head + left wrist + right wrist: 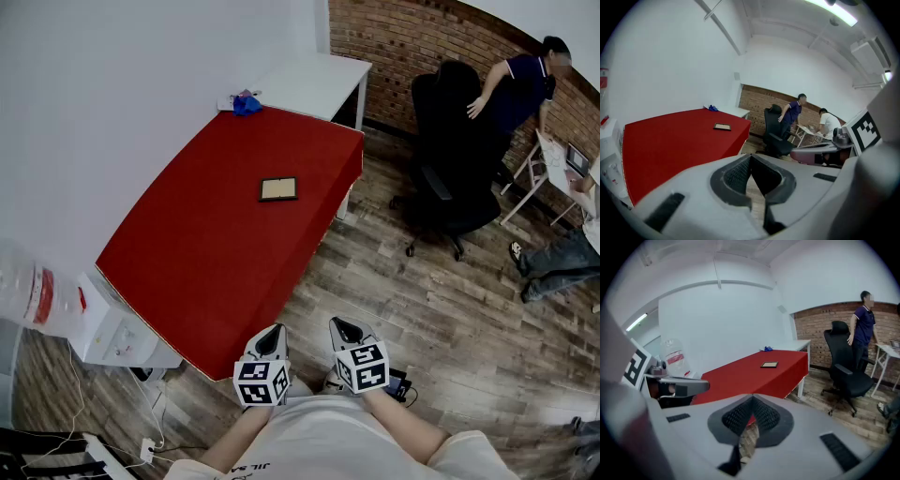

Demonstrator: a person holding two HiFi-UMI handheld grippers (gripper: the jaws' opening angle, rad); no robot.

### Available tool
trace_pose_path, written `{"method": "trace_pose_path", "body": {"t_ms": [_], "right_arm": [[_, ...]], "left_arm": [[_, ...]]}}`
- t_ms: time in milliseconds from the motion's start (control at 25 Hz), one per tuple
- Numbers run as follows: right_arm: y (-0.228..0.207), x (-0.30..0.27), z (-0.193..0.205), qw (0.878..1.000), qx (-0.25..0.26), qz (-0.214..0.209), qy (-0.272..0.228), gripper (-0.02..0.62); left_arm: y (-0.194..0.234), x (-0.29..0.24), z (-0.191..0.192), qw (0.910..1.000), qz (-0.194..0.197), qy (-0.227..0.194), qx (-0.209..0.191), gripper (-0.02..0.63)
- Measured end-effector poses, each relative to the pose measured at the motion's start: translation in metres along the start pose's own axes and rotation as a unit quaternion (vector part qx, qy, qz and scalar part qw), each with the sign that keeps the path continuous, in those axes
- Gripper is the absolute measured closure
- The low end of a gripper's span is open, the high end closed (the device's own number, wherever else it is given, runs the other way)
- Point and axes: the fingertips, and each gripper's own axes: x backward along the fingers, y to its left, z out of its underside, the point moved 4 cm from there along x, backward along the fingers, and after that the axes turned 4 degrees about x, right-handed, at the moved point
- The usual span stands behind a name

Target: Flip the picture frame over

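Picture frame [278,189] lies flat on the far part of the red surface [206,253], well apart from the left claw [271,334] and right claw [343,327], both pressed together and empty, so I judge the flip not yet begun: next, approach and spread one claw.

Only the partial letters "JIL" read on the person's shirt [323,439].

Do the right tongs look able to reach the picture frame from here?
Probably not yet. The right tongs hang close to the body, off the near corner of the red table, while the picture frame lies far up the cloth. Nothing stands between them, so stepping closer should do.
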Motion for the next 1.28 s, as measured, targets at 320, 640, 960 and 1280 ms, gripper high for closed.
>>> {"method": "trace_pose_path", "body": {"t_ms": [320,640,960,1280], "right_arm": [[-0.018,-0.004,-0.005,1.0,-0.001,0.0,-0.001,0.591],[-0.037,-0.062,-0.029,1.0,-0.002,0.003,0.005,0.591],[-0.074,-0.139,-0.086,1.0,-0.005,0.027,0.007,0.591],[-0.09,-0.204,-0.142,0.999,-0.014,0.042,0.005,0.591]], "left_arm": [[0.0,-0.014,-0.008,0.9998,-0.02,-0.005,0.009,0.6],[0.037,-0.065,-0.037,0.9998,-0.017,-0.005,0.012,0.6],[0.083,-0.145,-0.106,0.9999,0.002,-0.011,0.008,0.6],[0.128,-0.195,-0.158,0.9998,0.019,-0.003,0.001,0.6]]}}
